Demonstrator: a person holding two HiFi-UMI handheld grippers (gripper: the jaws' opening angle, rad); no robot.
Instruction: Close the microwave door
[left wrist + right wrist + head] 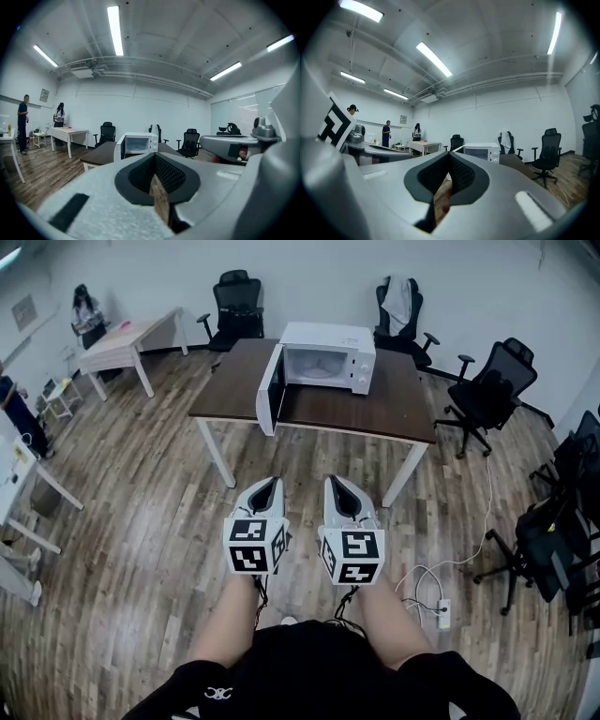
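A white microwave point(328, 357) stands on a dark brown table point(319, 413) across the wooden floor. Its door point(269, 390) hangs open toward the left, showing the bright inside. Both grippers are held side by side well short of the table, pointing at it. My left gripper point(272, 482) is shut with nothing between its jaws, and my right gripper point(336, 480) is likewise shut and empty. The left gripper view shows the microwave point(138, 143) far beyond the left gripper point(153, 158). In the right gripper view the microwave point(480, 151) sits past the right gripper point(449, 155).
Black office chairs stand behind the table point(234, 301) point(403, 310) and to its right point(487, 390). A white table point(127, 343) with a person point(86, 315) beside it is at the far left. A power strip point(442, 610) and its cable lie on the floor at the right.
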